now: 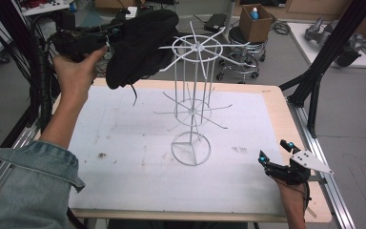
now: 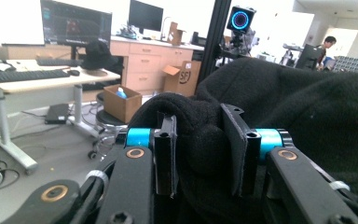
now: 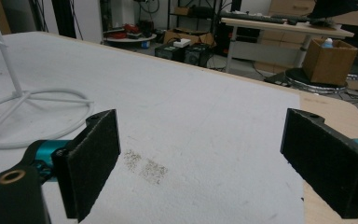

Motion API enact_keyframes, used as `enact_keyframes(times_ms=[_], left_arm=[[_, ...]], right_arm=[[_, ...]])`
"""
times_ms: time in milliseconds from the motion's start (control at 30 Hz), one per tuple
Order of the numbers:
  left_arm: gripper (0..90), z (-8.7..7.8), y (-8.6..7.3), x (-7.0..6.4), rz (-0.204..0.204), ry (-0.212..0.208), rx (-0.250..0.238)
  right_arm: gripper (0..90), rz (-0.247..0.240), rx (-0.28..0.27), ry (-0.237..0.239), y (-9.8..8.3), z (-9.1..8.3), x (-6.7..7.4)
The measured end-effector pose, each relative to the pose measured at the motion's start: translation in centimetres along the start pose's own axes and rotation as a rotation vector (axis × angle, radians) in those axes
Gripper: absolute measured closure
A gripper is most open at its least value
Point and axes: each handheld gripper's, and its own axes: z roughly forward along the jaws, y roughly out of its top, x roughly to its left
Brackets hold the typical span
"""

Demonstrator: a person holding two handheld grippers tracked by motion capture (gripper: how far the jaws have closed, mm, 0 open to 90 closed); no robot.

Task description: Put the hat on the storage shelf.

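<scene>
Left gripper point(image 1: 106, 42) clamps the black hat point(image 1: 140, 45) at its edge, holding it high at far left against the rack point(image 1: 195, 102) top for hanging. Right gripper point(image 1: 279, 155) rests open at near right.

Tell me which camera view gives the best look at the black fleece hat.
The high view: there the whole black fleece hat hangs from the left gripper, touching the top ring of the white wire rack. The left gripper view shows a close fold of it pinched between the jaws. The right gripper view faces the white table mat.
</scene>
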Motion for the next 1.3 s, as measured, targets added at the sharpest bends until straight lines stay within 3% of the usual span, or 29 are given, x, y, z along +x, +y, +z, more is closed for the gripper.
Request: enact_keyframes(times_ms=[633, 1300], left_arm=[[59.8, 0.1, -2.1, 0.5, 0.000, -0.009, 0.002], [51.6, -0.5, -2.0, 0.7, 0.018, -0.007, -0.021]], right_arm=[[11.0, -0.001, -0.001, 0.005, 0.0, 0.1, 0.1], [11.0, 0.000, 0.004, 0.007, 0.0, 0.1, 0.1]])
